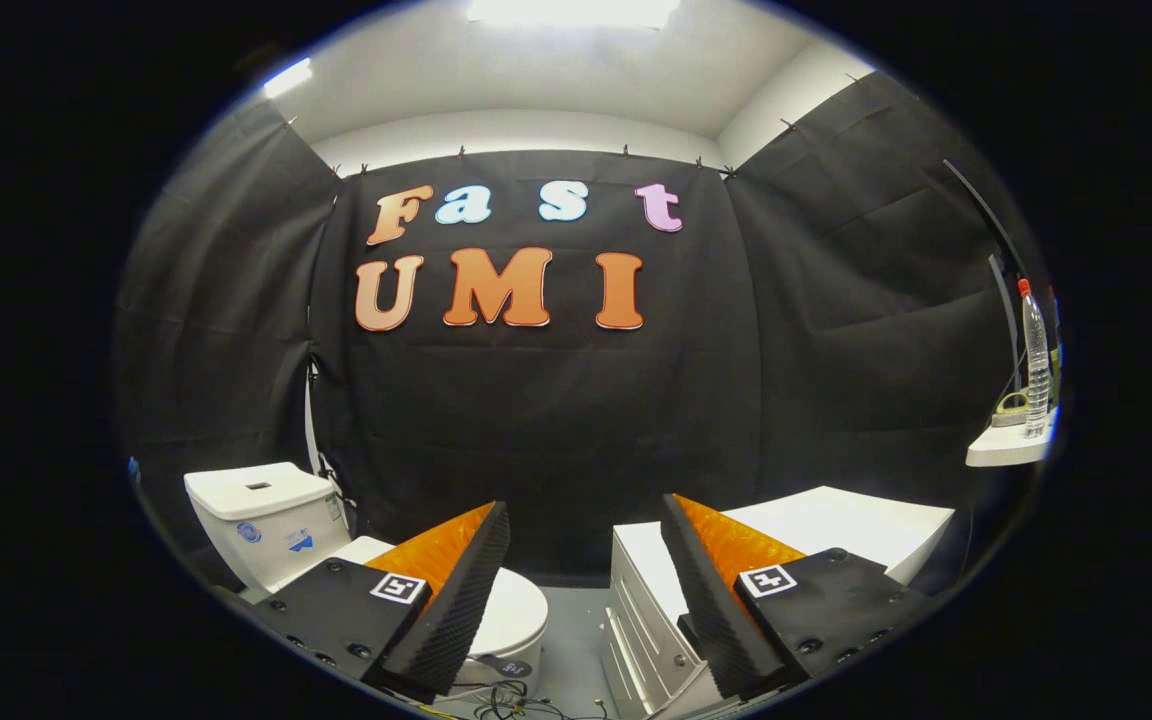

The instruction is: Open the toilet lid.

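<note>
Black cloth (576, 420) hangs as the booth's wall across the middle of the frame, from the pale ceiling (556, 70) at the top down to the grey floor (576, 640) at the bottom centre.

A white drawer cabinet with long handles (646, 620) stands at the lower right of centre; its flat white tabletop (836, 525) stretches off to the right, partly behind the right finger.

The white ceramic toilet (266, 520) sits at the lower left, its square tank against the cloth. The white toilet lid (516, 610) lies down flat over the bowl, closed, showing just right of the left finger and partly hidden behind it.

The hand-held gripper (586, 530) fills the bottom of the frame with its two fingers spread wide apart, nothing between them but floor and cloth. The left finger overlaps the toilet bowl in the picture; whether it touches is unclear.

A small white shelf (1006, 445) juts out at the right middle, carrying a tall clear plastic bottle with a red cap (1035, 360).

A tangle of dark cables (506, 700) lies on the floor at the bottom centre, below the bowl.
</note>
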